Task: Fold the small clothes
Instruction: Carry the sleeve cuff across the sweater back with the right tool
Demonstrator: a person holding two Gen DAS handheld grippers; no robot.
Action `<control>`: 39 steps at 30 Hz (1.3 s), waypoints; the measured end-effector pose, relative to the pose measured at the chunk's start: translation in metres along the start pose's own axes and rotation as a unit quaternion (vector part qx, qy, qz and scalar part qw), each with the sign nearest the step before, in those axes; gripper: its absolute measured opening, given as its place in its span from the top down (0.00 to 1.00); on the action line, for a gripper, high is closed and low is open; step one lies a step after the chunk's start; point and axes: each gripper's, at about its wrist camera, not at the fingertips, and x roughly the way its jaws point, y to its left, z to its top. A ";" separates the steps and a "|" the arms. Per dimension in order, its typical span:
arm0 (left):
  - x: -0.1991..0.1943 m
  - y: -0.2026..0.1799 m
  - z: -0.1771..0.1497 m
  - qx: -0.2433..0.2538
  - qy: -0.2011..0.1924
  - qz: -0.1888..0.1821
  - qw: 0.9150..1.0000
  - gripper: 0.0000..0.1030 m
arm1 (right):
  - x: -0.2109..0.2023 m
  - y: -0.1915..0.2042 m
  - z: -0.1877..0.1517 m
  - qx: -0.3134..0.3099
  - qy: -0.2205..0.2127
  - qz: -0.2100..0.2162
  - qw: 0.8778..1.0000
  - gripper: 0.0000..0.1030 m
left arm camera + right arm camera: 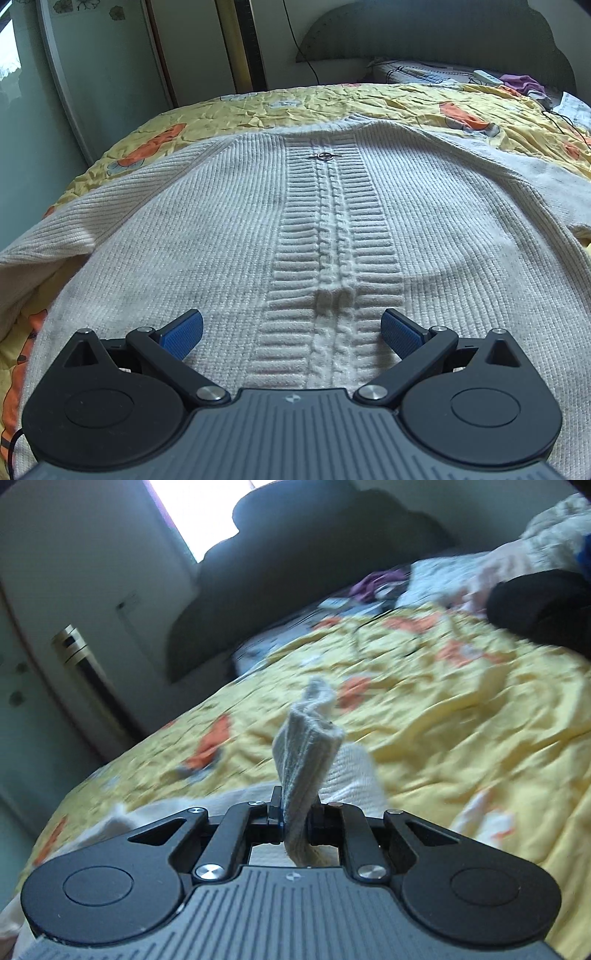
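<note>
A cream ribbed knit sweater (207, 229) lies spread flat on the bed, its cabled zip placket (328, 229) running up the middle to a metal ring pull (325, 156). My left gripper (291, 328) hovers open just over the sweater's near hem, blue pads (184, 332) on either side of the placket, nothing between them. In the right wrist view my right gripper (295, 812) is shut on a bunched cuff of the sweater (306, 746), which stands up between the fingers, lifted off the quilt. More cream knit (351, 775) trails below.
A yellow quilt with orange flowers (369, 107) covers the bed. A dark headboard (443, 33) stands at the far end. Purple cloth (524, 83), a white remote and a black cable lie near it. A dark bundle (543, 609) sits at the right. A wardrobe door (92, 74) stands left.
</note>
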 end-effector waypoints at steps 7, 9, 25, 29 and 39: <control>-0.001 0.004 -0.002 -0.005 -0.004 -0.006 1.000 0.00 | 0.015 0.047 -0.019 -0.028 0.035 0.044 0.998 0.85; -0.001 0.005 -0.003 -0.006 -0.004 -0.007 1.000 0.00 | 0.018 0.057 -0.024 -0.032 0.042 0.049 0.997 0.85; 0.008 0.025 -0.002 -0.029 -0.005 -0.010 1.000 0.00 | 0.029 0.122 -0.047 -0.088 0.065 0.073 0.991 0.85; 0.008 0.029 -0.002 -0.032 -0.012 -0.007 0.999 0.00 | 0.033 0.145 -0.048 -0.108 0.066 0.078 0.989 0.85; 0.017 0.045 -0.010 -0.056 -0.015 -0.018 0.998 0.00 | 0.061 0.196 -0.072 -0.210 0.088 0.049 0.973 0.83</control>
